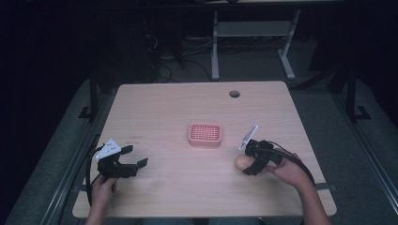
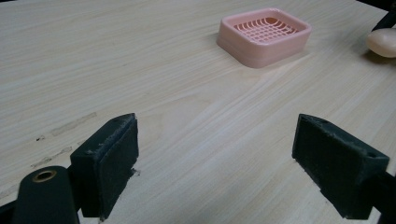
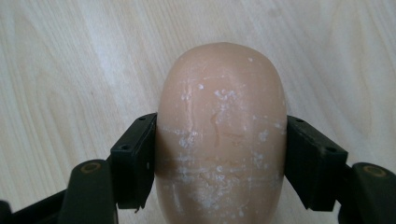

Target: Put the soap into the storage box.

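The right gripper (image 1: 250,165) has its jaws pressed against the two long sides of a peach-coloured bar of soap (image 3: 221,135), an oval bar with a scuffed, white-flecked top face. In the right gripper view the soap's long axis runs straight out between the jaws, its rounded far end pointing away from the gripper over the bare wood of the table (image 3: 60,70). In the high view the soap (image 1: 242,162) sits low over the table, to the right of and nearer the person than the pink soap dish (image 1: 205,134), and its free end points left, roughly toward the dish's near right corner; whether it rests on the wood cannot be told. The left gripper (image 1: 132,156) is well apart from the dish, on its left and nearer the person, jaws spread wide with nothing between them. In the left gripper view the dish (image 2: 264,35) lies ahead with its slotted grid facing up, and the soap (image 2: 383,42) shows just to the right of it.
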`<state>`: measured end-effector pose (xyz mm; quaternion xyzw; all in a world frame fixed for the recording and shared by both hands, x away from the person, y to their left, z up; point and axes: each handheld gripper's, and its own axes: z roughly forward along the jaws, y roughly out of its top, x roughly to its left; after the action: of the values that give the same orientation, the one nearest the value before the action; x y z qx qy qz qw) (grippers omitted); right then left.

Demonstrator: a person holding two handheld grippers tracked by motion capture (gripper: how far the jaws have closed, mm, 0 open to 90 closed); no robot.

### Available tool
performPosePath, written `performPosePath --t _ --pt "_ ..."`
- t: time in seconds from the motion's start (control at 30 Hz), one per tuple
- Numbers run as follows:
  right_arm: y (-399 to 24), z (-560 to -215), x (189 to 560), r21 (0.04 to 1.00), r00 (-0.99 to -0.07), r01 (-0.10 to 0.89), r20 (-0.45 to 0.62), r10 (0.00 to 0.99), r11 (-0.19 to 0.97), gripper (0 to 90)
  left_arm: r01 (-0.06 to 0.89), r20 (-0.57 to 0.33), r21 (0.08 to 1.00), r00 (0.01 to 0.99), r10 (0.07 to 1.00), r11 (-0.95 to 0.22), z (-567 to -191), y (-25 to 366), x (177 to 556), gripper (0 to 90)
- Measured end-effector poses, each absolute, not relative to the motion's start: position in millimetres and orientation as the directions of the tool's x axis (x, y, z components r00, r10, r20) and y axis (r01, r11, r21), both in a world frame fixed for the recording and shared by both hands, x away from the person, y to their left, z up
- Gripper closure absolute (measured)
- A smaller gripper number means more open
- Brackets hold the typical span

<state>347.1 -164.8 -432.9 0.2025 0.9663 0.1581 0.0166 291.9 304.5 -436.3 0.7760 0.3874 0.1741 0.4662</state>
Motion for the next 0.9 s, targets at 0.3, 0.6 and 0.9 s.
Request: performPosePath --t 0.3,0.6,0.9 --pt "-159.2 -429.8 355.8 0.317 -0.922 0.378 0.044 0.385 0.87 31.7 0.437 -0.096 0.862 0.637 0.765 -0.256 -436.7 305.0 292.4 14.2" --pt "-157.0 -425.8 362.5 0.33 -0.919 0.384 0.048 0.391 0.862 31.7 0.441 -0.098 0.86 0.634 0.767 -0.255 -436.3 306.0 292.3 14.3" --pt "-153.5 -421.1 369.2 0.333 -0.924 0.372 0.039 0.381 0.867 31.7 0.443 -0.098 0.859 0.633 0.768 -0.256 -436.1 306.3 292.2 14.3"
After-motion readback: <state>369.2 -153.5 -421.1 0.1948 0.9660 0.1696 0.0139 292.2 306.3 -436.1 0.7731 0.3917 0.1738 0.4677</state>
